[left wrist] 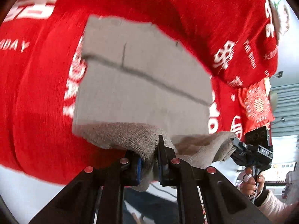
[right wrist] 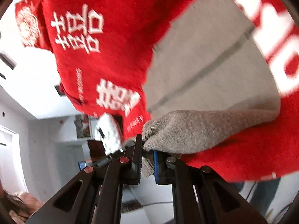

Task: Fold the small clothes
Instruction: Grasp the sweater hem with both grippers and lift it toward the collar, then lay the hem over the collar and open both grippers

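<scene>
A grey knitted garment [left wrist: 142,85] with a dark stripe across it hangs lifted above a red cloth [left wrist: 41,97] printed with white characters. My left gripper [left wrist: 150,160] is shut on one bunched corner of the garment's near edge. In the same view my right gripper [left wrist: 234,145] pinches the other corner, a person's hand [left wrist: 252,183] holding its handle. In the right wrist view my right gripper [right wrist: 146,160] is shut on a bunched grey garment [right wrist: 205,85] corner. The picture is blurred by motion.
The red cloth [right wrist: 112,56] covers the surface and fills most of both views. A red patterned item [left wrist: 257,104] lies at its far edge. White walls, a door [right wrist: 7,158] and a white object [right wrist: 109,132] show beyond the cloth's edge.
</scene>
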The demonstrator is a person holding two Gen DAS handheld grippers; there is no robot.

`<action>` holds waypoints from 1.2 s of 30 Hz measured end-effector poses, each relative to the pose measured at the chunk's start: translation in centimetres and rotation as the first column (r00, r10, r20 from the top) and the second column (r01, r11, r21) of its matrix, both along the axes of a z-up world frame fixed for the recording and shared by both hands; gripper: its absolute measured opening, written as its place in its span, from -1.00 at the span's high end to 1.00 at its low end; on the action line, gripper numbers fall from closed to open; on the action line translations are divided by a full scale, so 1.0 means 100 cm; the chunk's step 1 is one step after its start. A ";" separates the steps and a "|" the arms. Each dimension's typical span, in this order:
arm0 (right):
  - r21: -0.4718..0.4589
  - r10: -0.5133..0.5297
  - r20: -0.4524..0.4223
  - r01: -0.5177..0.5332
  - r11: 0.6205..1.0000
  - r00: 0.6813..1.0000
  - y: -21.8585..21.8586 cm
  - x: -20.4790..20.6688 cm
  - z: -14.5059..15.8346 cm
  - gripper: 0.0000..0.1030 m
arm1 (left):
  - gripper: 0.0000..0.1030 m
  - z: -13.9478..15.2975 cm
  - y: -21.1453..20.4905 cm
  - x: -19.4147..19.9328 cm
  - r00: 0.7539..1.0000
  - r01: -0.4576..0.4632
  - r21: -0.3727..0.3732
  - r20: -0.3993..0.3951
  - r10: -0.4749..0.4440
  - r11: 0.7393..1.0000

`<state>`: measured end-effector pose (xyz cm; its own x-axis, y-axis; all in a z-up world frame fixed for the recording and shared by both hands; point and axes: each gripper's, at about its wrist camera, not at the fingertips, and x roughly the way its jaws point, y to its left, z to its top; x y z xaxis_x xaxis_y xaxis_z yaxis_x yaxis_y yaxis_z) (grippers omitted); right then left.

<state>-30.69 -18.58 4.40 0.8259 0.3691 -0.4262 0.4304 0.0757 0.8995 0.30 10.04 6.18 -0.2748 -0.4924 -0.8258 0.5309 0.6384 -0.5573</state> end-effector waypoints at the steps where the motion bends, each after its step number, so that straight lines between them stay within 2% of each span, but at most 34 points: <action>1: -0.015 -0.017 0.007 0.017 1.000 1.000 -0.009 0.006 0.007 0.79 | 0.73 0.005 -0.006 0.010 1.000 0.005 -0.013 0.008 -0.004 1.000; 6: -0.066 -0.093 0.038 0.096 0.993 0.995 -0.043 0.037 0.029 0.79 | 0.73 0.017 -0.041 0.055 0.999 0.019 -0.060 0.047 -0.017 0.998; 9: -0.072 -0.113 0.032 0.115 0.991 0.993 -0.062 0.053 0.029 0.79 | 0.73 0.014 -0.062 0.078 0.997 0.021 -0.055 0.077 -0.017 0.998; 12: -0.059 -0.124 -0.003 0.123 0.991 0.992 -0.080 0.070 0.013 0.79 | 0.73 0.006 -0.084 0.095 0.994 0.027 -0.045 0.103 -0.022 0.999; 18: 0.002 -0.139 -0.077 0.139 0.990 0.987 -0.110 0.096 -0.028 0.79 | 0.72 -0.023 -0.113 0.107 0.991 0.020 0.046 0.132 -0.026 0.999; 23: 0.056 -0.130 -0.139 0.138 0.989 0.982 -0.133 0.113 -0.058 0.78 | 0.71 -0.040 -0.121 0.120 0.995 -0.032 0.114 0.095 0.022 0.993; 24: 0.059 -0.126 -0.149 0.136 0.989 0.981 -0.137 0.116 -0.061 0.76 | 0.65 -0.042 -0.121 0.123 0.996 -0.036 0.127 0.089 0.025 0.991; 26: 0.071 -0.120 -0.175 0.134 0.989 0.977 -0.145 0.120 -0.069 0.72 | 0.34 -0.038 -0.123 0.126 0.994 -0.043 0.149 0.109 0.026 0.988; 28: 0.090 -0.117 -0.202 0.137 0.986 0.972 -0.152 0.122 -0.077 0.71 | -0.49 -0.023 -0.122 0.130 0.981 -0.065 0.145 0.192 0.036 0.987; 29: 0.101 -0.120 -0.213 0.144 0.984 0.970 -0.157 0.123 -0.080 0.71 | -0.59 -0.015 -0.121 0.131 0.974 -0.077 0.129 0.223 0.046 0.989; 30: 0.111 -0.123 -0.214 0.149 0.983 0.969 -0.160 0.123 -0.082 0.65 | -0.59 -0.007 -0.120 0.134 0.967 -0.086 0.104 0.247 0.058 0.991; 31: 0.120 -0.123 -0.217 0.151 0.981 0.968 -0.163 0.124 -0.083 0.51 | -0.59 -0.005 -0.119 0.137 0.969 -0.086 0.100 0.241 0.060 0.991; 33: 0.117 -0.110 -0.228 0.140 0.983 0.967 -0.167 0.124 -0.080 0.36 | -0.59 -0.009 -0.121 0.140 0.975 -0.079 0.118 0.217 0.052 0.990; 36: 0.070 -0.073 -0.229 0.091 0.993 0.971 -0.166 0.126 -0.070 0.34 | -0.59 -0.030 -0.126 0.133 0.984 -0.021 0.184 0.176 -0.012 0.983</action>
<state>-18.10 -35.23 -2.57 0.7406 0.3441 -0.5772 0.6246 -0.0357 0.7801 13.65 -2.53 3.15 -0.1158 -0.3278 -0.9376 0.6063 0.7244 -0.3281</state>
